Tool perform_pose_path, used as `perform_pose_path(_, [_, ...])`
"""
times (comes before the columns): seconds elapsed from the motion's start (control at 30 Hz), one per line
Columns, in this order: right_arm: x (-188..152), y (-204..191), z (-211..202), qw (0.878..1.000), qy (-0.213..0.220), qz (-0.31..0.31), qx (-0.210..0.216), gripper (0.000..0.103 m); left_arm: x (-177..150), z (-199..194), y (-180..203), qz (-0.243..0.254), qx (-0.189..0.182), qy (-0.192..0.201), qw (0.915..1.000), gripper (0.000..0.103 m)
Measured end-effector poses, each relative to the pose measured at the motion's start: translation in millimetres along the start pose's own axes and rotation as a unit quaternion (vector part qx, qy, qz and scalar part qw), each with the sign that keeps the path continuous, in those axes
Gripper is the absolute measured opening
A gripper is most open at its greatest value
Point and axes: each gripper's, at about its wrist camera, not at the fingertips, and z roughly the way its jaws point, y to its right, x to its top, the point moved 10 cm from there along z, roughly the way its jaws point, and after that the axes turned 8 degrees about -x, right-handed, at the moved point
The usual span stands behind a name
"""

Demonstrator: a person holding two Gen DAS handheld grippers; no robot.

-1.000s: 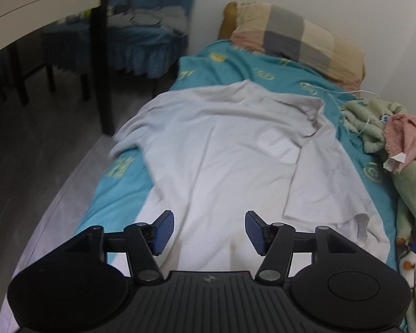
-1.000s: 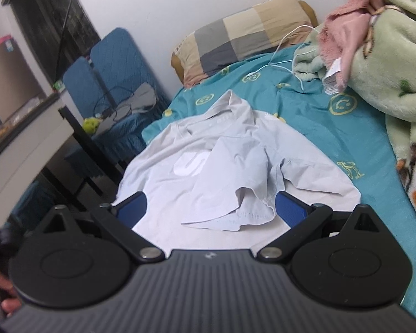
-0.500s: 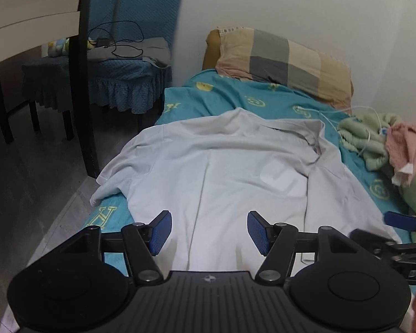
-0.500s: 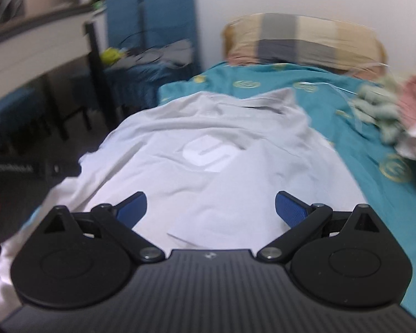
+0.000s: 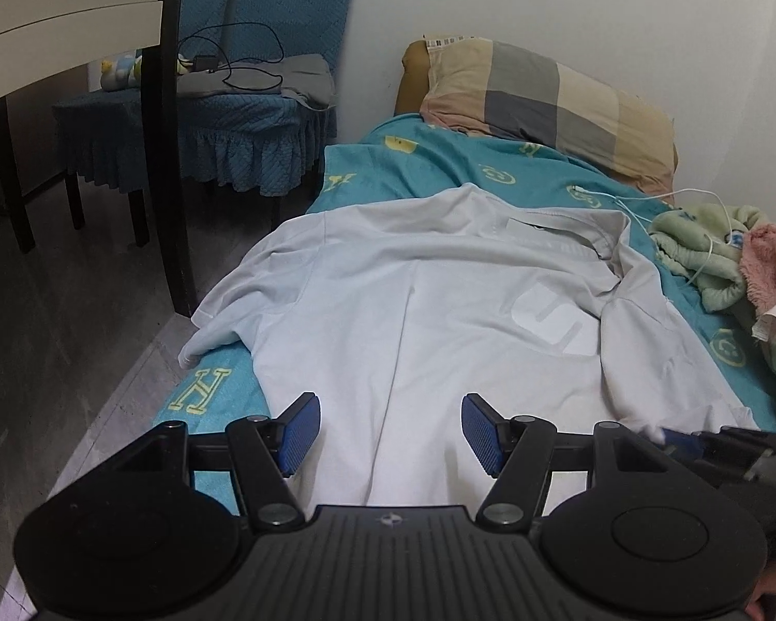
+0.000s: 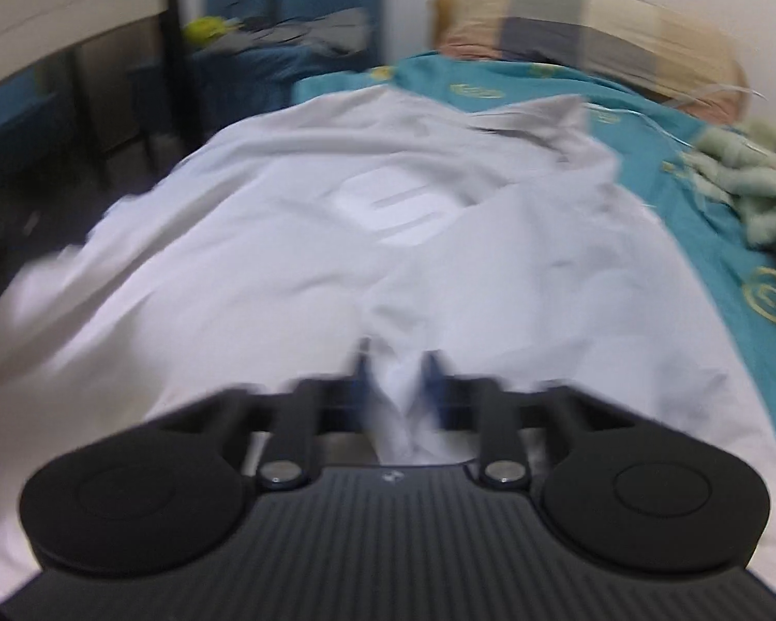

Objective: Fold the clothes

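Note:
A pale grey polo shirt (image 5: 414, 321) with a white logo lies spread on the teal bed, collar toward the pillow. Its left sleeve hangs over the bed's left edge. My left gripper (image 5: 385, 432) is open and empty above the shirt's bottom hem. My right gripper (image 6: 396, 372) is shut on a bunch of the shirt's hem (image 6: 403, 403); this view is blurred. The right gripper also shows at the lower right of the left wrist view (image 5: 698, 445), at the shirt's bottom right corner.
A checked pillow (image 5: 543, 103) lies at the head of the bed (image 5: 439, 165). A green blanket (image 5: 698, 253), a pink cloth (image 5: 773, 269) and a white cable are piled on the right. Blue-covered chairs (image 5: 243, 103) and a table leg (image 5: 173, 155) stand left of the bed.
My right gripper has closed on the shirt's hem; it was open before. The folded-over right side of the shirt has been spread flatter. Both views have dropped toward the hem.

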Motion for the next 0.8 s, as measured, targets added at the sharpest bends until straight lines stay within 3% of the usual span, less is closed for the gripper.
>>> perform_pose_path(0.17, [42.3,64.0,-28.2,0.994,0.045,0.09,-0.03,0.009,-3.1,0.6,-1.0,-0.006,0.007,-0.002,1.0,0.063])
perform_pose_path(0.3, [88.3,133.7,-63.0,0.978,0.095,0.177,-0.053,0.009,-5.1,4.7,0.7,-0.003,0.007,-0.006,1.0,0.064])
perform_pose_path(0.4, [116.6,188.6,-82.9,0.966,0.123,0.201,-0.104,0.009,-8.5,8.2,1.3,0.0,0.007,-0.012,0.9999,0.064])
perform_pose_path(0.57, [127.9,265.0,-82.3,0.951,0.111,0.23,-0.175,0.009,-10.2,9.3,2.0,0.003,0.005,-0.014,0.9999,0.064])
perform_pose_path(0.67, [129.4,279.1,-76.3,0.946,0.101,0.252,-0.175,0.009,-9.4,9.6,-0.1,-0.001,0.007,-0.015,0.9999,0.064])
perform_pose_path(0.8, [153.2,242.9,-76.4,0.952,0.115,0.257,-0.123,0.009,-6.9,9.0,-2.8,-0.011,0.007,-0.012,0.9998,0.064])
